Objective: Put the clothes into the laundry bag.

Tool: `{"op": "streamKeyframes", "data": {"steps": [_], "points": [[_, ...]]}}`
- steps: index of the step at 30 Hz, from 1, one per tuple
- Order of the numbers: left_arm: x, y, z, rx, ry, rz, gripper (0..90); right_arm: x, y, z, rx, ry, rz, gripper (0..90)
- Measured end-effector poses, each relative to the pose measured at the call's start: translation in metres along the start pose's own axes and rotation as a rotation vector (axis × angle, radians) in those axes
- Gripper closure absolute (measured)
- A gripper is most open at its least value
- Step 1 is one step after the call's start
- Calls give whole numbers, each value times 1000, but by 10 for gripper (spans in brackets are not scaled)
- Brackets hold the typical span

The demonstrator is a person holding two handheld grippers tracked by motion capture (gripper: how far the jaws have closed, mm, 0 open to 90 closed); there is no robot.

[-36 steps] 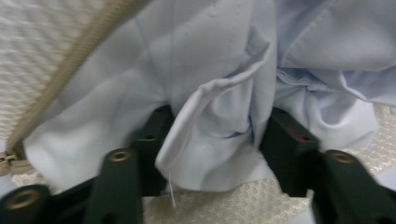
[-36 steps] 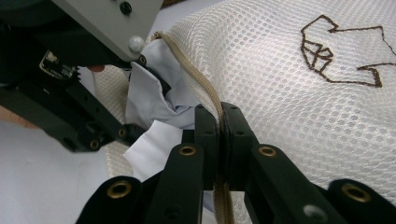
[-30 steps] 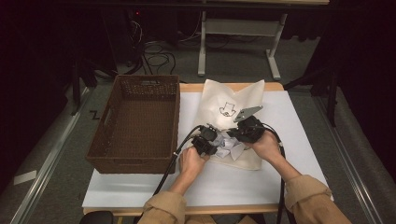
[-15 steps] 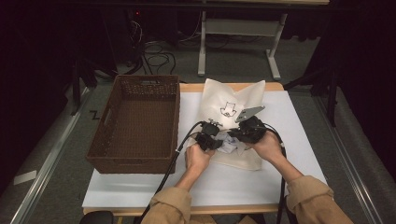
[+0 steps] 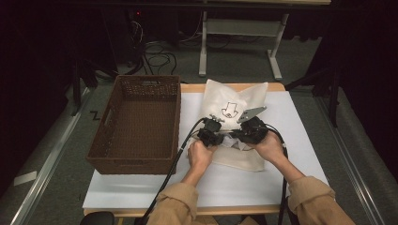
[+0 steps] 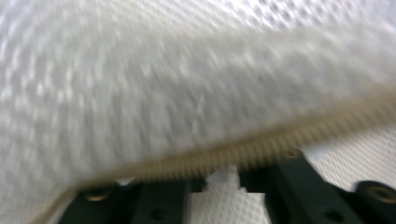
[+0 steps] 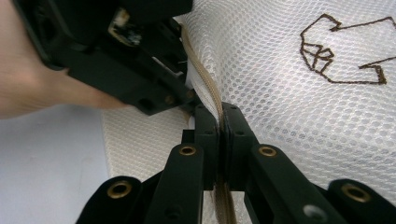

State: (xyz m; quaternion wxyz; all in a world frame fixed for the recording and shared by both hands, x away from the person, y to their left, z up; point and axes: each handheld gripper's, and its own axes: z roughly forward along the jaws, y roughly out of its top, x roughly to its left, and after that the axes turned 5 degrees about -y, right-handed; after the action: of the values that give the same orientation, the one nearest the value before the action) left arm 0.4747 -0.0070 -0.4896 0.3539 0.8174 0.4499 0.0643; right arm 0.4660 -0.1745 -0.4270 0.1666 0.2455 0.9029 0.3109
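- The right gripper [image 7: 219, 121] has its black jaws pinched tight on the tan zip tape [image 7: 205, 79] of the cream mesh laundry bag [image 7: 299, 112].
- The left gripper [image 6: 219, 179] stands slightly parted; its jaws have just been opening, with the zip edge lying across their tips and the pads not pressing on it.
- In the high view both grippers meet over the bag [image 5: 234, 93], which lies on the white desk [image 5: 300, 117] towards its far edge, right of centre.
- A dark brown woven basket [image 5: 141, 84] sits along the desk's left edge.
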Motion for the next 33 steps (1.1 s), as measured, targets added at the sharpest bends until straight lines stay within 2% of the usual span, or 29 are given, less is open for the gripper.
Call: {"op": "streamKeyframes", "data": {"steps": [2, 4, 5, 6, 8, 9, 10, 13, 16, 19, 21, 26, 28, 31, 33], "points": [[-3, -4, -4, 5, -1, 3, 636, -1, 0, -1, -10, 1, -9, 871], [-4, -9, -8, 15, -2, 21, 586, -1, 0, -2, -10, -2, -9, 871], [-5, -11, -9, 11, -1, 12, 568, -1, 0, -2, -5, -2, -3, 871], [-5, -13, -10, 17, 4, 12, 555, -1, -1, -3, -5, -5, -2, 871], [-4, -16, -11, 37, 11, 36, 544, -3, -1, -3, -11, -5, 0, 871], [-3, -17, -11, 39, 14, 43, 544, -3, -2, -3, -13, -5, 19, 871], [-3, -17, -10, 37, 15, 46, 545, -4, -1, -2, -8, -5, 17, 871], [-2, -16, -8, 25, 10, 35, 555, -3, -1, 0, -3, -3, 4, 871], [0, -13, 3, 18, 6, -7, 595, -2, -1, -2, -6, -3, -4, 871], [1, -12, 7, 25, -5, -1, 697, -2, -1, -3, -10, -4, -3, 871], [3, -8, 9, 31, -48, -22, 795, -4, -2, -3, -8, 1, 0, 872], [0, -3, 9, 60, -39, -4, 878, 0, 0, -1, -9, 4, 1, 871], [0, -1, 9, 33, -40, -2, 882, 0, 0, -3, -11, 6, -4, 872], [7, 6, 8, -48, -46, -63, 885, 1, 0, -4, -8, 25, -2, 874], [11, 10, 9, -99, -31, -106, 885, 2, 0, -3, -6, 28, -5, 875]]}}
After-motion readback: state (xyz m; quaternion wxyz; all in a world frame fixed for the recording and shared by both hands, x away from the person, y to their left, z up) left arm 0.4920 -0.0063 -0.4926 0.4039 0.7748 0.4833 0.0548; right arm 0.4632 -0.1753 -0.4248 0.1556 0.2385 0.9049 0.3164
